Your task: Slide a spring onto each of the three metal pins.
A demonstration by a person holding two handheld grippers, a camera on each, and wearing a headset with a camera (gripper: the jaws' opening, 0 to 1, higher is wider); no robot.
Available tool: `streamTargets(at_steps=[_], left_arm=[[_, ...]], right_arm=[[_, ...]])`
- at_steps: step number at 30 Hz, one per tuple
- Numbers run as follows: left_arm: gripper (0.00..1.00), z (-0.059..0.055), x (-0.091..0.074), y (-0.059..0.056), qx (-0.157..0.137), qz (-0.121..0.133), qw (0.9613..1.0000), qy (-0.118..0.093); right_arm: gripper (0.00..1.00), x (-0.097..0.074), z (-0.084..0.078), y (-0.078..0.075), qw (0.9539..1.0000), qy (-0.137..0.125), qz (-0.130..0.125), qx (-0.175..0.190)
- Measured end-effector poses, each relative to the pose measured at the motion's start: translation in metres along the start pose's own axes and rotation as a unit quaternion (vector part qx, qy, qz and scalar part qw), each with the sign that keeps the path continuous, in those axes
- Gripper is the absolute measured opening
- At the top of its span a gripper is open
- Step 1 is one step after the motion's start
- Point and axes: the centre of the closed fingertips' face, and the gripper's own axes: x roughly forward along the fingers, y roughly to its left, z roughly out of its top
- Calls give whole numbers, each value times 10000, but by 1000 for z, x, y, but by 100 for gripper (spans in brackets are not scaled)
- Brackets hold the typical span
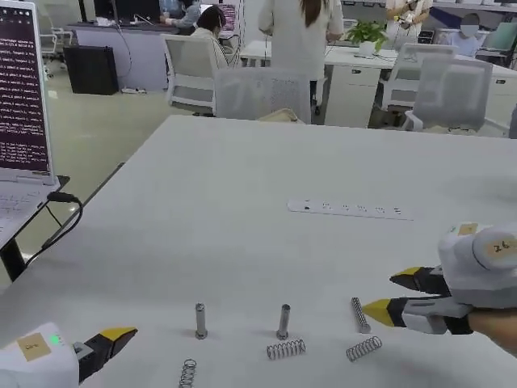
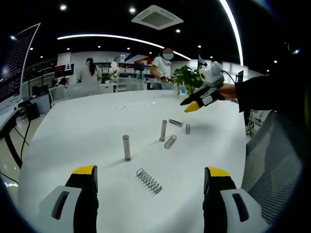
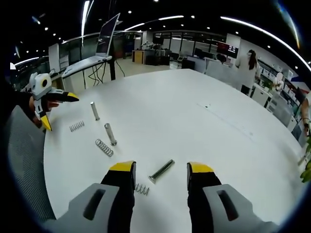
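Two metal pins stand upright (image 1: 200,321) (image 1: 283,322) near the front of the white table (image 1: 242,202); a third pin (image 1: 359,314) lies on its side to their right. Three loose springs (image 1: 187,373) (image 1: 286,348) (image 1: 363,348) lie flat in front of them. My right gripper (image 1: 396,295) hovers open just right of the lying pin, which sits between its jaws in the right gripper view (image 3: 161,171), with a spring (image 3: 141,189) by the left jaw. At the bottom left my left gripper (image 1: 113,338) is open; ahead of its jaws lies a spring (image 2: 148,180), then an upright pin (image 2: 127,148).
A white power strip (image 1: 349,209) lies across the table's middle. An open laptop (image 1: 20,97) with a black cable (image 1: 65,218) stands on a stand to the left. Office chairs (image 1: 262,93) line the far edge, with people and desks behind.
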Motion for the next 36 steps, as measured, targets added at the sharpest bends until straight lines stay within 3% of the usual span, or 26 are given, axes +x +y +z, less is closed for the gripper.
streamTargets(at_steps=[16, 36], left_arm=[[86, 3, -1, -2, 29, -33, 10000, -21], [84, 3, 1, -2, 6, -54, 10000, -54]], right_arm=[[23, 31, -13, -11, 9966, 647, -320, 396], [16, 58, -25, -17, 9880, 1255, -491, 750]])
